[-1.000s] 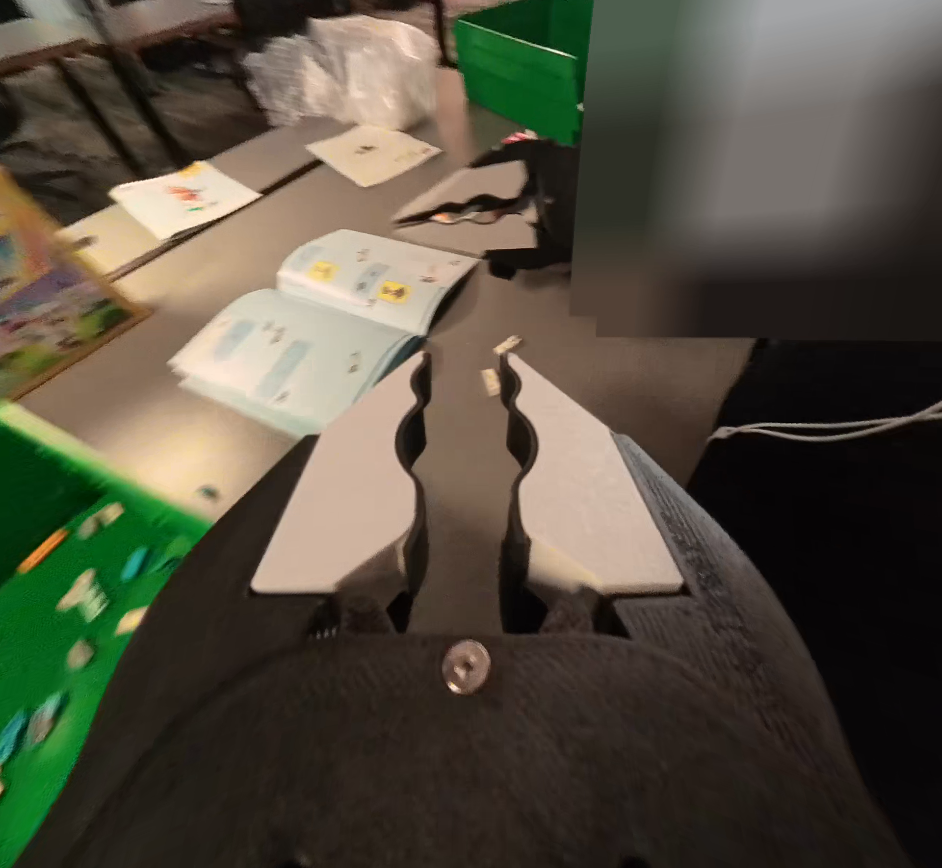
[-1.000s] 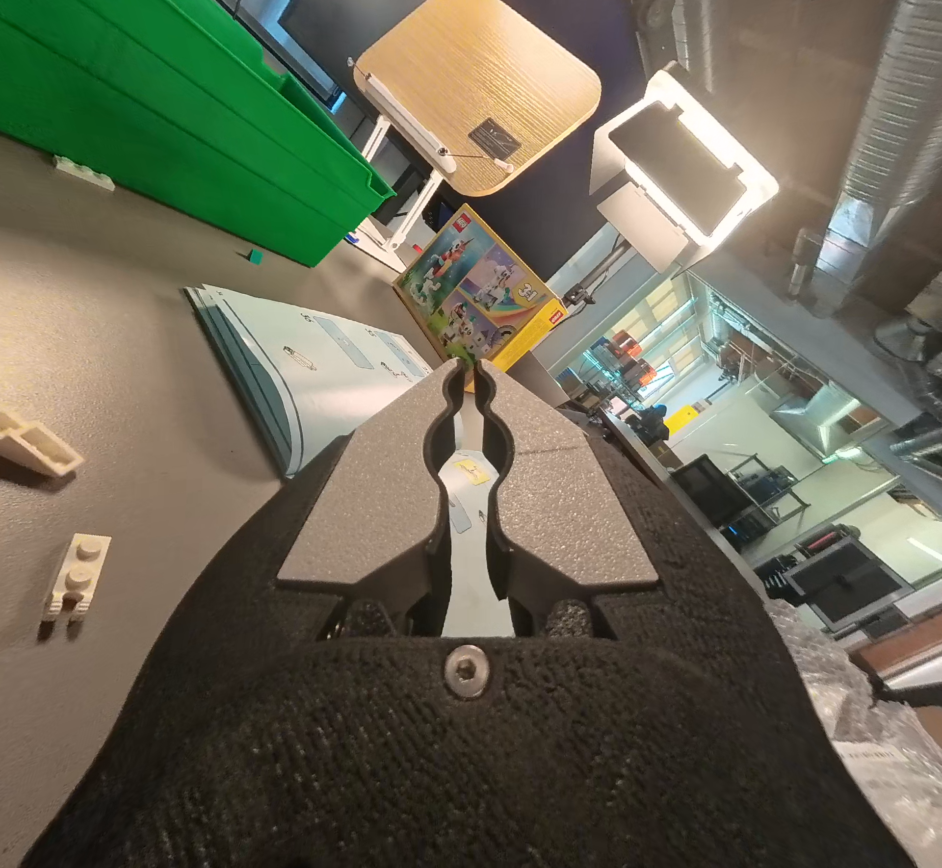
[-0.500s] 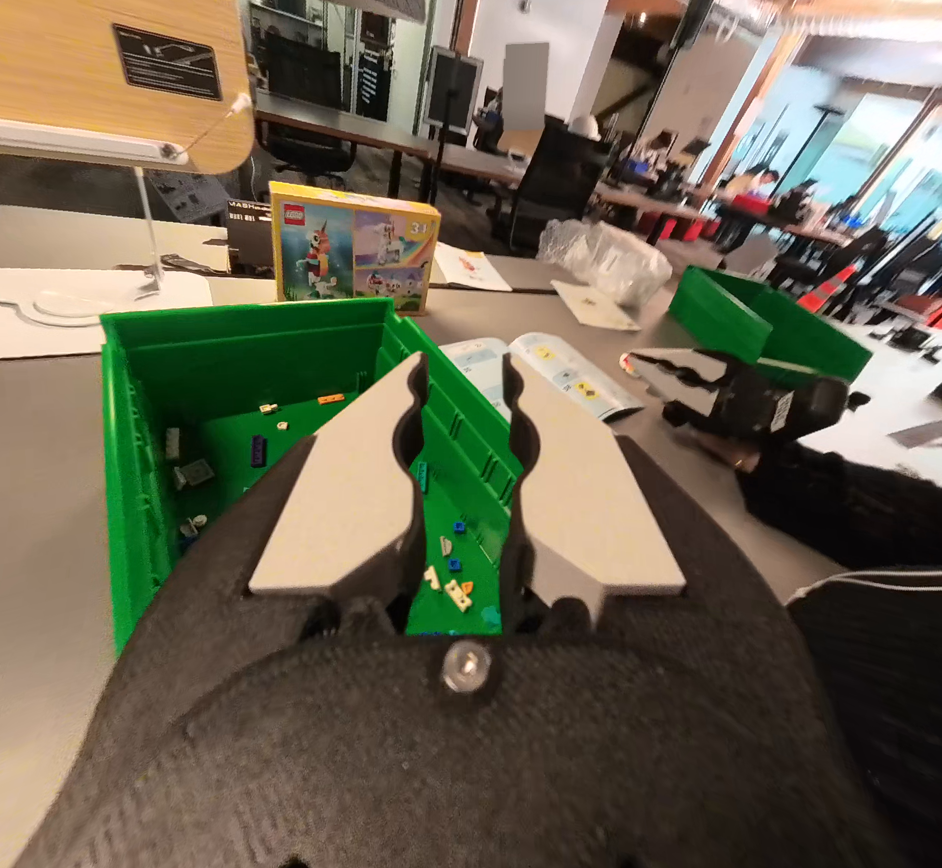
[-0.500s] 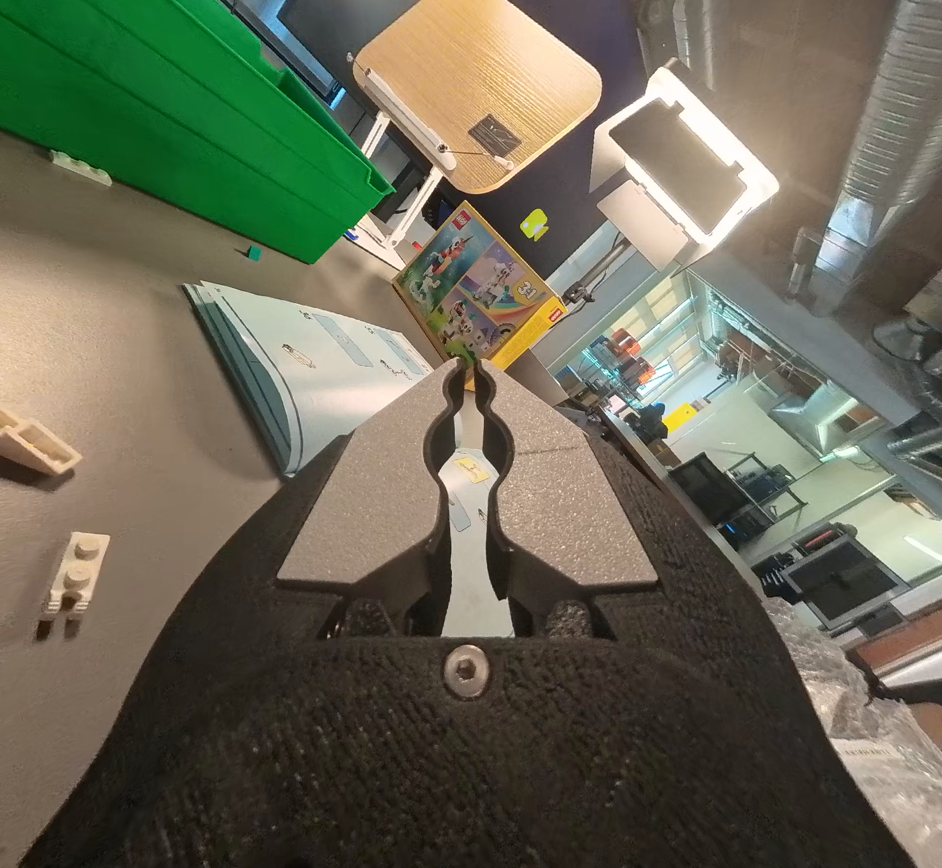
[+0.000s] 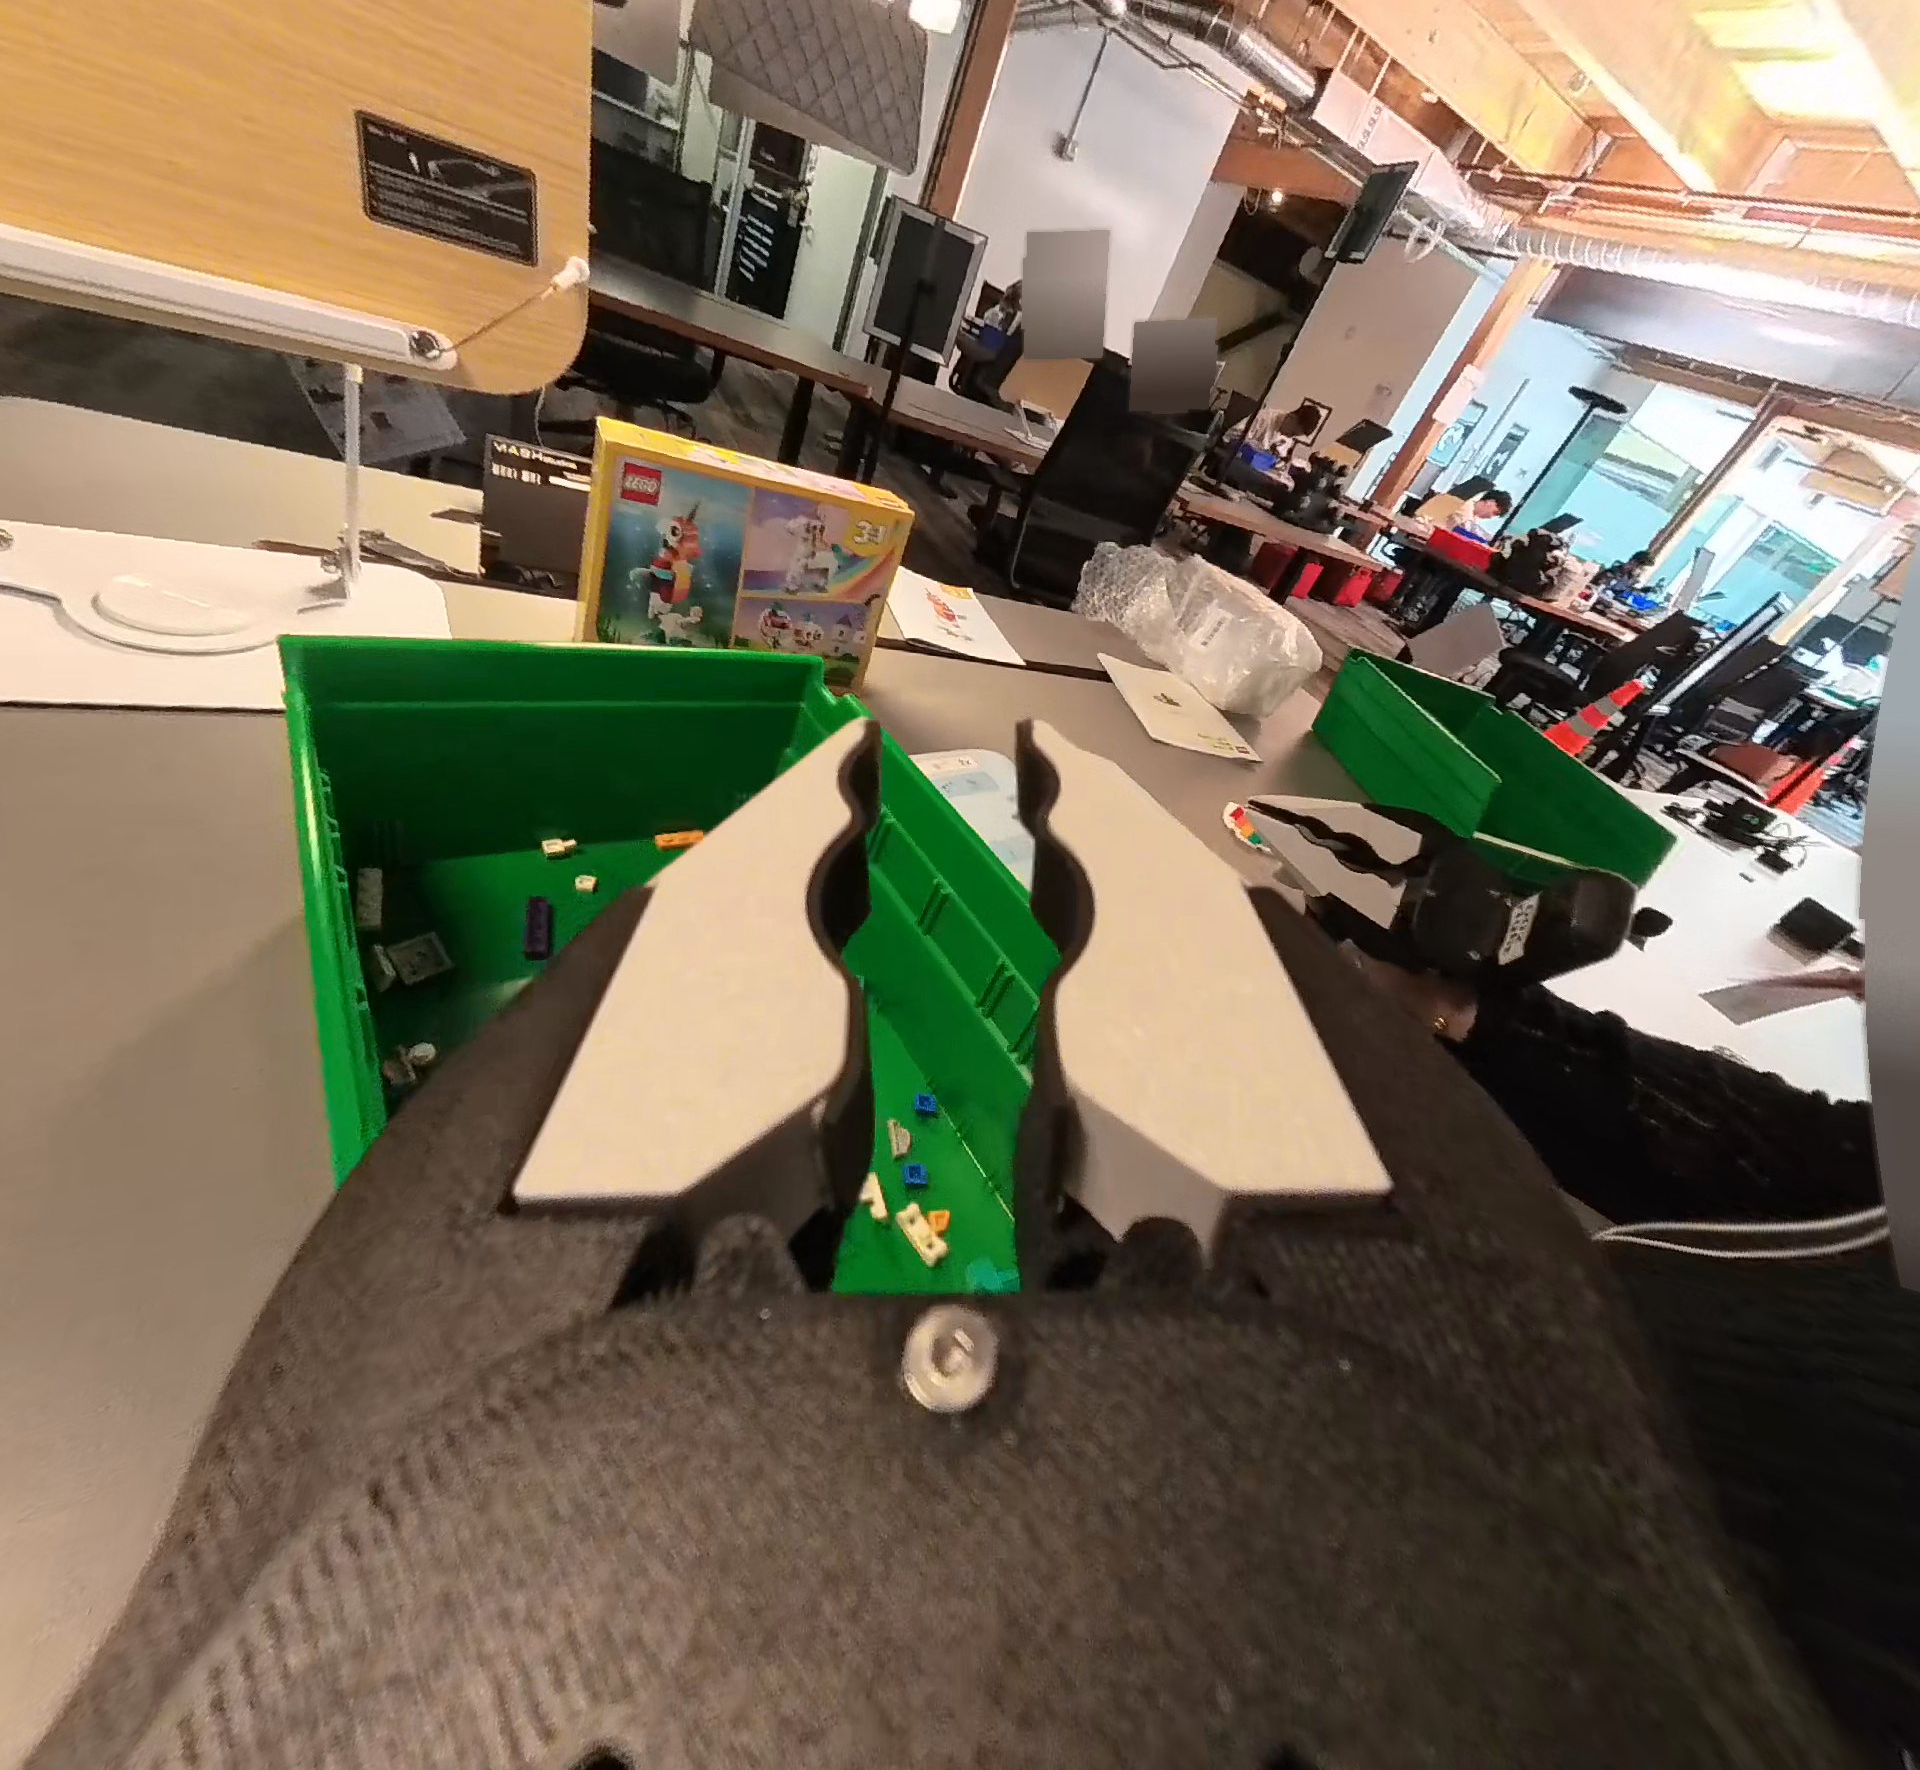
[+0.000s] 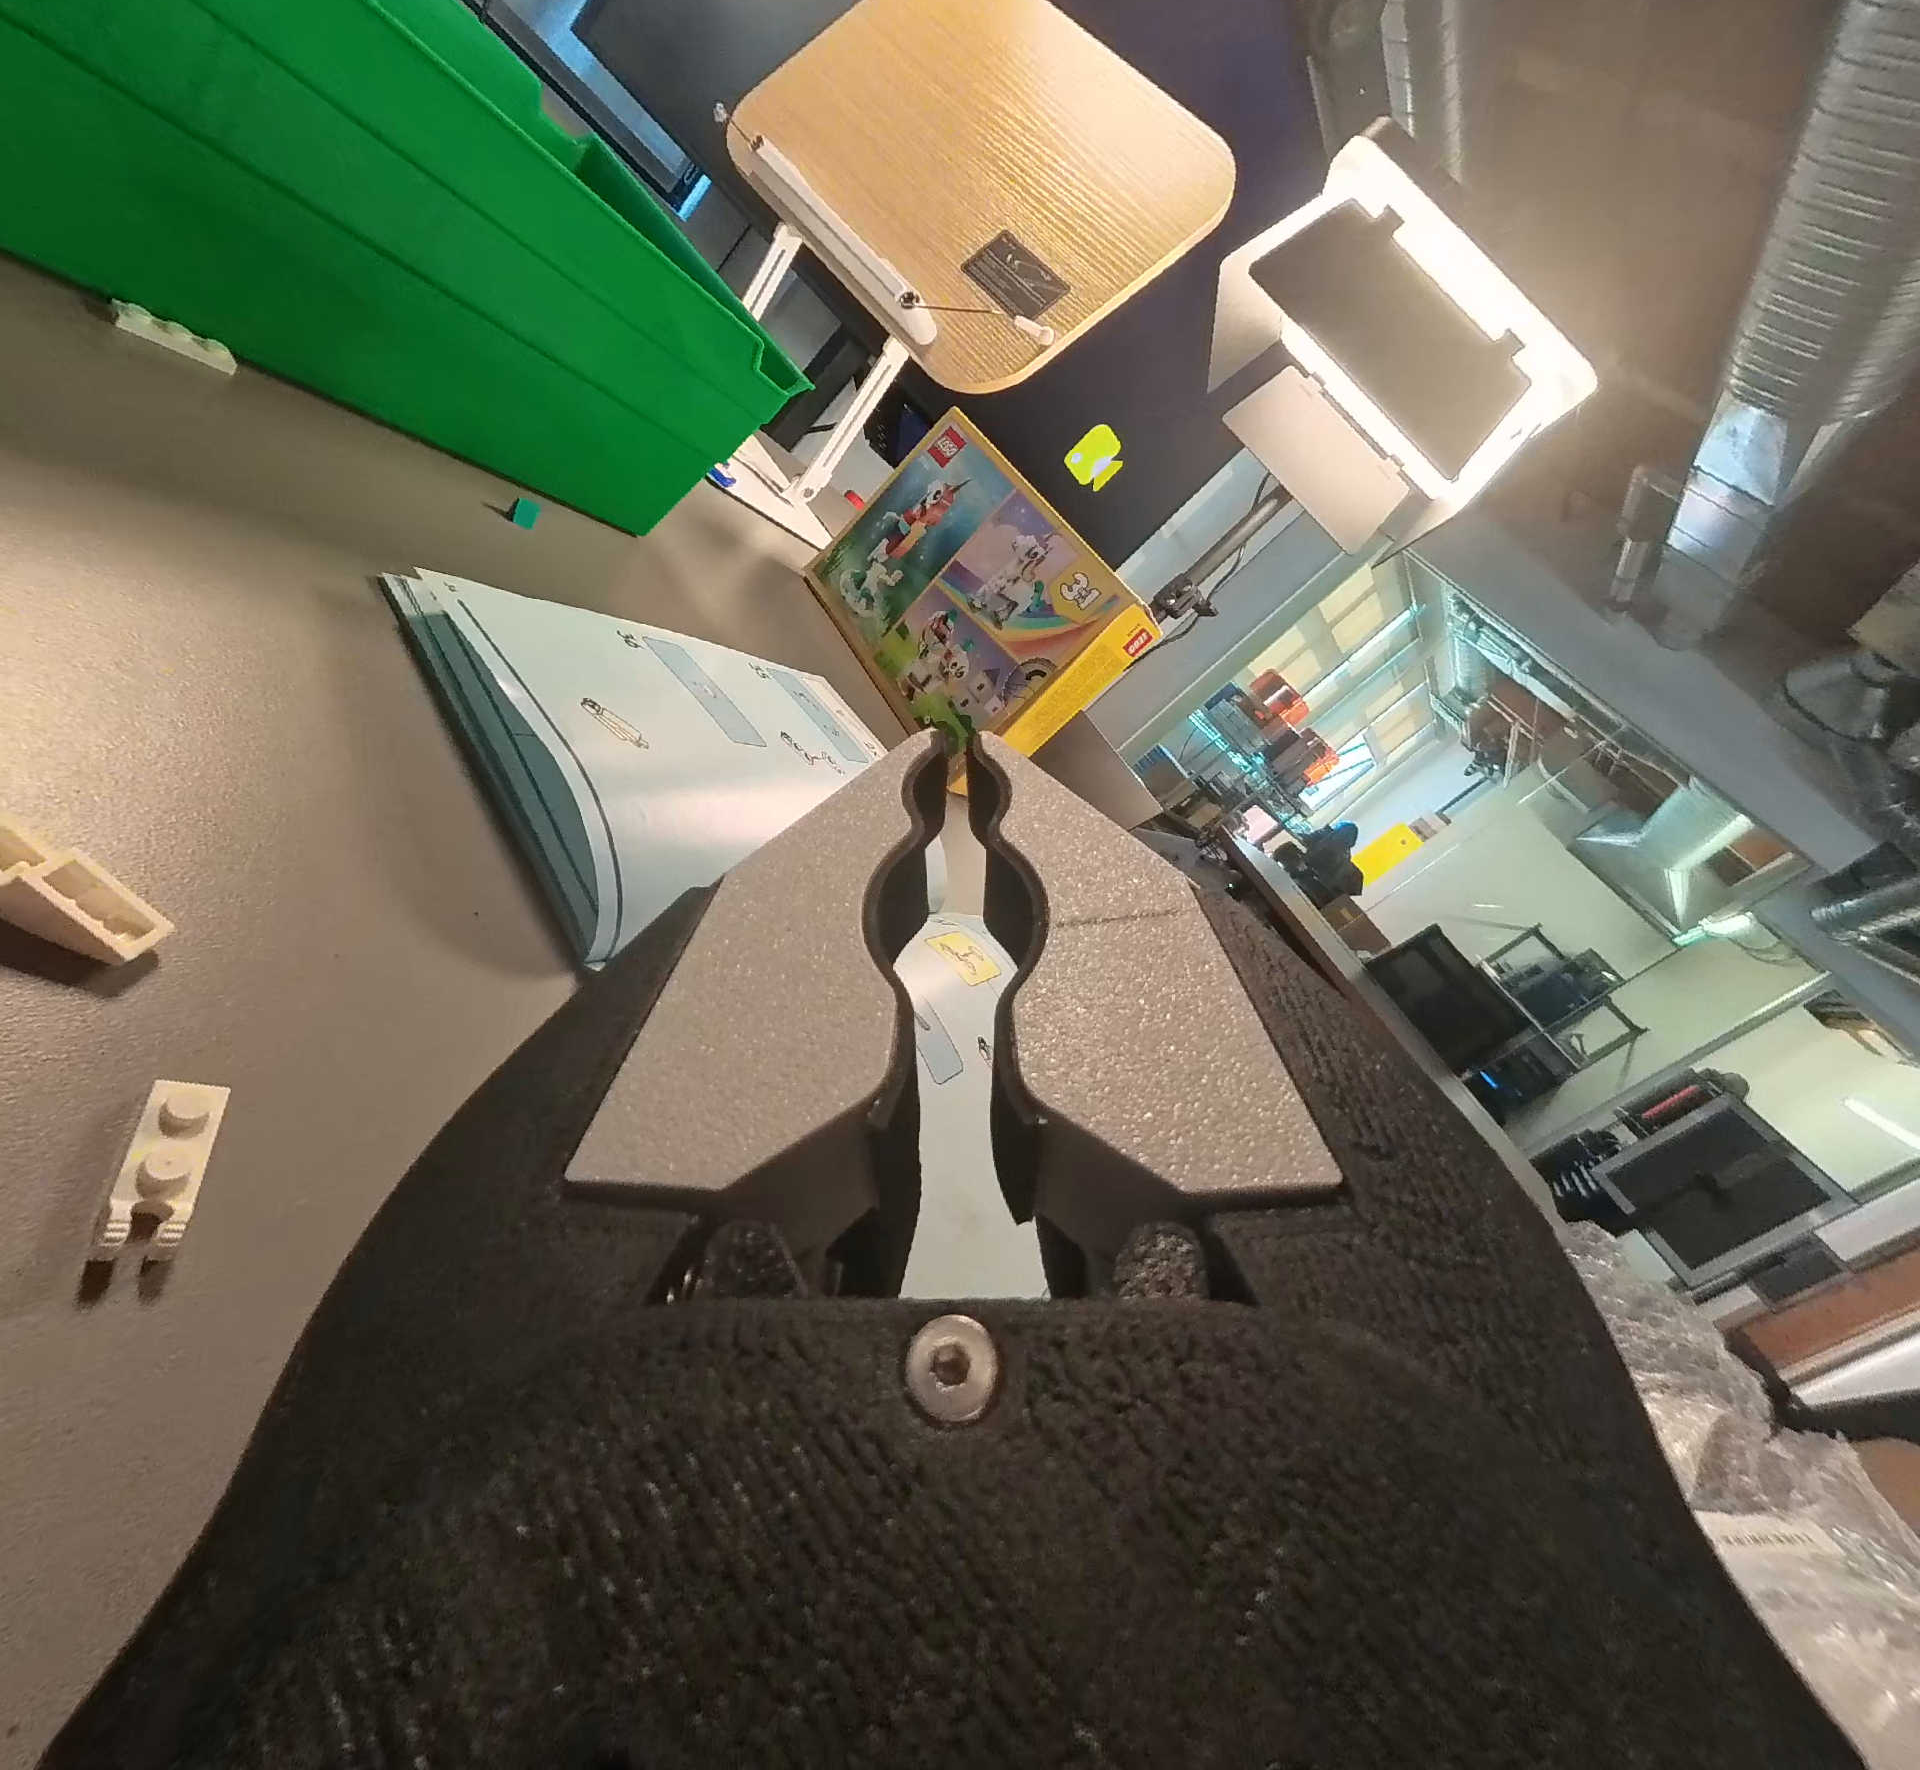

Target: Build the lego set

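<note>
My left gripper [image 5: 948, 744] is open and empty, held over the near end of a green bin [image 5: 561, 744] with several small loose bricks [image 5: 914, 1221] on its floor. My right gripper [image 6: 958, 752] is shut with nothing between its tips, low over the grey table and the open instruction booklet [image 6: 665, 733]. It also shows in the left wrist view [image 5: 1351, 847], lying to the right of the bin. A white hinge plate [image 6: 156, 1159] and a white sloped piece [image 6: 73, 899] lie on the table left of the right gripper.
The yellow set box [image 5: 743, 567] stands behind the bin. A second green bin [image 5: 1486, 775] sits at the right, with a plastic bag [image 5: 1205, 629] and loose sheets behind. A pale green plate [image 6: 171, 338] and a teal piece [image 6: 527, 513] lie by the bin's wall [image 6: 364, 193]. Across from one pair of fingers to the other is roughly 35 centimetres. My right gripper is the nearer one to the white hinge plate [image 6: 156, 1159]: about 12 centimetres, against 40 centimetres.
My left gripper has swung left from the booklet and the right gripper to over the green bin, still open. The right gripper has hardly moved.
</note>
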